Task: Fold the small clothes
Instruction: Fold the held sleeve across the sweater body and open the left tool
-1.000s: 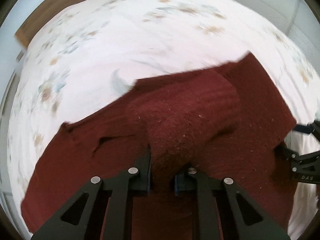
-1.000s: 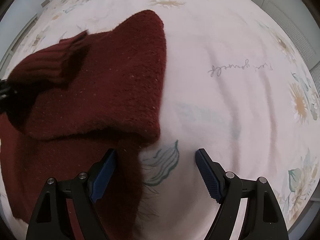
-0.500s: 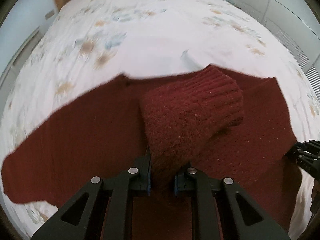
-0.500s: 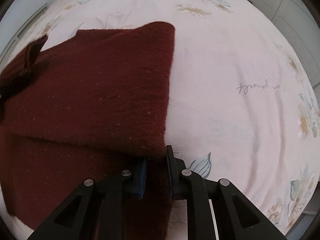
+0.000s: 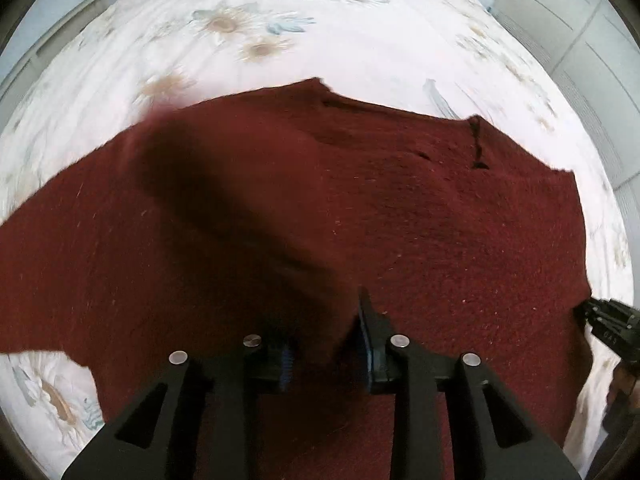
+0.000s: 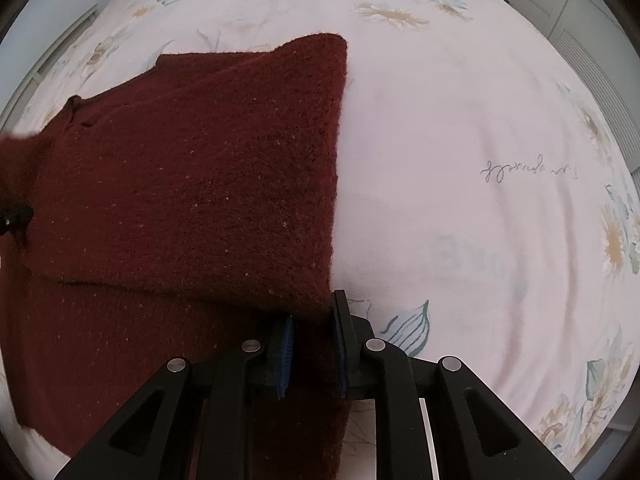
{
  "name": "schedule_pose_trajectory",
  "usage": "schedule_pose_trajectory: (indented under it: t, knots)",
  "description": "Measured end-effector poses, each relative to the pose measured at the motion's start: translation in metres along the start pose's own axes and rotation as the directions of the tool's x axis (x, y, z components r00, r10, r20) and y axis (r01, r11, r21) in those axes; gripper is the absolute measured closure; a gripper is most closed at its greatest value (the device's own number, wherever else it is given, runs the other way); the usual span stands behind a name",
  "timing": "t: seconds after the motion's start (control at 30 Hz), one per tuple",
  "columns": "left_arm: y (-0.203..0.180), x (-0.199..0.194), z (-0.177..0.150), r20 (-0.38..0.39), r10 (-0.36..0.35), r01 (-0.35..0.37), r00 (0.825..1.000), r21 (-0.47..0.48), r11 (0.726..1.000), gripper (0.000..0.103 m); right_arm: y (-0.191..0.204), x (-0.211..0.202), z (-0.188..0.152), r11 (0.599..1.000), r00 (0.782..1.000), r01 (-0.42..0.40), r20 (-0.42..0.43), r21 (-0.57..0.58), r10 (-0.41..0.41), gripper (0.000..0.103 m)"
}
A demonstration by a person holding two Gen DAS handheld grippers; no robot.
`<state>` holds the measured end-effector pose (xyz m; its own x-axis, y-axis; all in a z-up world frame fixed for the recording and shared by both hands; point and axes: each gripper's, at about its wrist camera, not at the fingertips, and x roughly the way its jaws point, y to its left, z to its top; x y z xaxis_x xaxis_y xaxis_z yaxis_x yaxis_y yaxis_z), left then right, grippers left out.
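I am in a home bedroom: a wide bed under a pale floral-printed cotton bedspread (image 6: 460, 120), with white panelled wardrobe doors (image 5: 580, 28) far right.

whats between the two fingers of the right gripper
A fold of the dark red sweater, pinched at its near right corner by the right gripper. The right wrist view shows it; the floral bedsheet lies beside.

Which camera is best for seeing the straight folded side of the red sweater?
The right wrist view. There the sweater's folded edge runs sharp and whole against the flowery bedspread, down to the right gripper. The left wrist view shows mostly sweater body, with that edge squeezed against the picture's right rim.
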<state>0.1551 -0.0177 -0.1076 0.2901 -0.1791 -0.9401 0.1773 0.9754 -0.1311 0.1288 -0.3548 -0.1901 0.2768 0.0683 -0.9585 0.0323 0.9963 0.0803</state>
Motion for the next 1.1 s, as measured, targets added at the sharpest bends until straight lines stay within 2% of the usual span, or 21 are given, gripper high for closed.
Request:
schedule_pose_trajectory:
  t: [0.2,0.3,0.47,0.5,0.53,0.57,0.6,0.63,0.67,0.7,0.77,0.87,1.1]
  knots:
    - [0.028,0.001,-0.014,-0.033,0.004,-0.005,0.999,-0.045,0.999,0.077,-0.002,0.002,-0.003,1.000,1.000,-0.001,-0.005,-0.003,0.001,0.084]
    - [0.041,-0.002,-0.022,-0.036,0.028,-0.030,0.999,-0.064,0.998,0.077,0.000,0.002,-0.002,1.000,1.000,0.001,-0.008,-0.003,-0.001,0.083]
    - [0.065,-0.013,-0.024,-0.047,0.010,-0.014,0.999,-0.088,0.996,0.076,-0.001,-0.001,0.000,1.000,1.000,0.002,-0.012,-0.001,-0.002,0.081]
    - [0.068,-0.018,-0.023,-0.047,0.005,-0.010,0.999,-0.101,0.995,0.074,0.000,-0.003,0.000,1.000,1.000,0.010,-0.008,-0.006,-0.010,0.078]
    - [0.074,-0.025,-0.021,-0.041,0.004,-0.009,0.999,-0.121,0.993,0.071,0.000,-0.004,-0.001,1.000,1.000,0.018,-0.005,-0.008,-0.018,0.069]
    - [0.078,-0.031,-0.018,-0.036,0.006,-0.010,0.999,-0.131,0.991,0.057,0.000,-0.006,-0.003,1.000,1.000,0.029,-0.001,-0.012,-0.029,0.062]
    - [0.082,-0.036,-0.014,-0.027,0.008,-0.011,1.000,-0.137,0.991,0.037,0.001,-0.007,-0.004,0.999,0.999,0.036,0.004,-0.015,-0.036,0.047]
    - [0.086,-0.041,-0.010,-0.016,0.012,-0.014,1.000,-0.139,0.990,0.027,0.001,-0.010,-0.004,0.999,0.999,0.039,0.010,-0.017,-0.039,0.037]
    - [0.089,-0.046,-0.006,-0.003,0.023,-0.023,1.000,-0.135,0.991,0.015,0.001,-0.013,-0.005,0.999,0.999,0.038,0.015,-0.016,-0.037,0.035]
    - [0.092,-0.048,-0.002,0.008,0.039,-0.037,0.999,-0.129,0.991,0.010,0.001,-0.015,-0.005,0.999,0.999,0.036,0.020,-0.015,-0.036,0.034]
    - [0.096,-0.049,0.009,0.017,0.063,-0.060,0.998,-0.127,0.990,0.005,-0.001,-0.021,-0.006,0.999,0.999,0.035,0.028,-0.009,-0.035,0.033]
    - [0.098,-0.037,0.020,-0.007,0.055,-0.056,0.998,-0.125,0.991,0.005,-0.003,-0.028,-0.008,0.999,0.999,0.037,0.035,0.000,-0.037,0.028]
    - [0.091,0.015,0.016,-0.149,0.077,-0.094,0.986,-0.109,0.990,0.006,-0.013,-0.033,-0.020,0.998,0.998,0.059,0.015,0.004,-0.059,0.027]
